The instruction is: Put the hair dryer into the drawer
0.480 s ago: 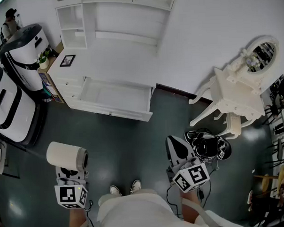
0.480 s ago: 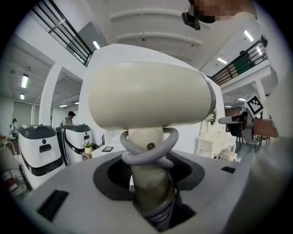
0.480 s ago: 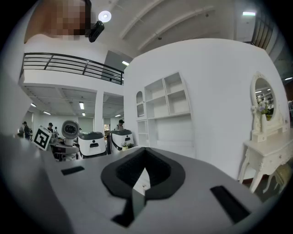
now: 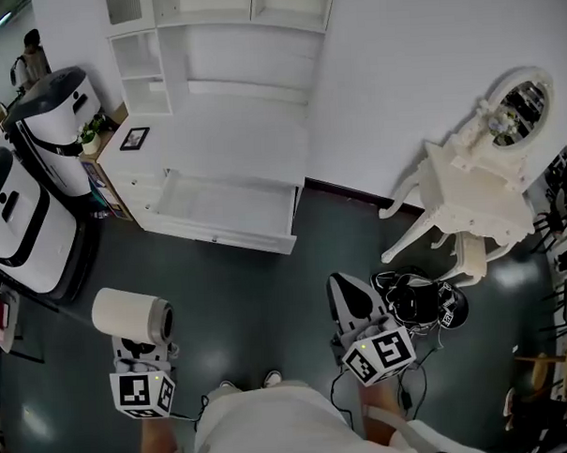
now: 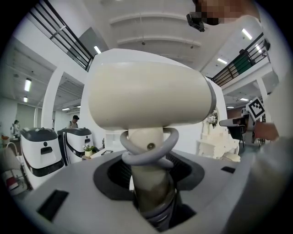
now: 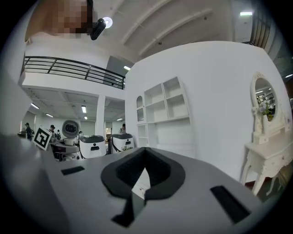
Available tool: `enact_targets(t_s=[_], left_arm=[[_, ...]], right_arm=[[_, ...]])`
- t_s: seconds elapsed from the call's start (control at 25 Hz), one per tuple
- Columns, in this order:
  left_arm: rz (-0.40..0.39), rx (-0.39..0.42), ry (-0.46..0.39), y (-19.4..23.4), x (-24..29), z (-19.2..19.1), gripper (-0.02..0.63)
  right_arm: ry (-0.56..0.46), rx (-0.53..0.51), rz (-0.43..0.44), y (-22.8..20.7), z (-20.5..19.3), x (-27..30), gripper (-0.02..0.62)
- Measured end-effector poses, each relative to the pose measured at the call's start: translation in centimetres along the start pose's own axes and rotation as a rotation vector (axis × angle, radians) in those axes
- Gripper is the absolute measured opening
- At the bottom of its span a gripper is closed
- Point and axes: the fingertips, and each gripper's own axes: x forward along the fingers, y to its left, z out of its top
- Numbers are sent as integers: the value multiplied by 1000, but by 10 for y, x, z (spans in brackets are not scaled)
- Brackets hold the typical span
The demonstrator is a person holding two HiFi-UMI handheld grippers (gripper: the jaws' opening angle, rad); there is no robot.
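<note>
The left gripper (image 4: 142, 349) is seen at the lower left of the head view, and it is clamped on the handle of a cream hair dryer (image 4: 130, 314). In the left gripper view, the handle (image 5: 149, 183) is pressed between the two jaws, the barrel is held across the upper middle of the frame, and a grey cord (image 5: 146, 153) is looped around the handle.

The right gripper (image 4: 354, 300) is held at the lower middle of the head view. In the right gripper view its jaws are brought together, and nothing is held between them.

The drawer (image 4: 222, 209) of the white cabinet (image 4: 237, 138) is pulled open in the upper middle, well apart from the hair dryer. A white dressing table (image 4: 479, 198) with an oval mirror (image 4: 522, 101) is placed at the right.
</note>
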Motion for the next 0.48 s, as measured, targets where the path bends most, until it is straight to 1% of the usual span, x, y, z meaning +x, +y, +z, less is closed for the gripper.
enact_targets(t_s=[0.08, 0.2, 0.36, 0.48], left_arm=[[11, -2, -1, -7, -1, 4, 213], [28, -20, -15, -18, -2, 8, 213], [46, -47, -21, -31, -5, 6, 213], [53, -38, -23, -34, -8, 7, 213]], right_arm=[[-1, 27, 24, -6, -1, -3, 8], [22, 82, 82, -14, -10, -7, 8], [42, 81, 108, -22, -24, -12, 8], [47, 85, 121, -21, -26, -10, 8]])
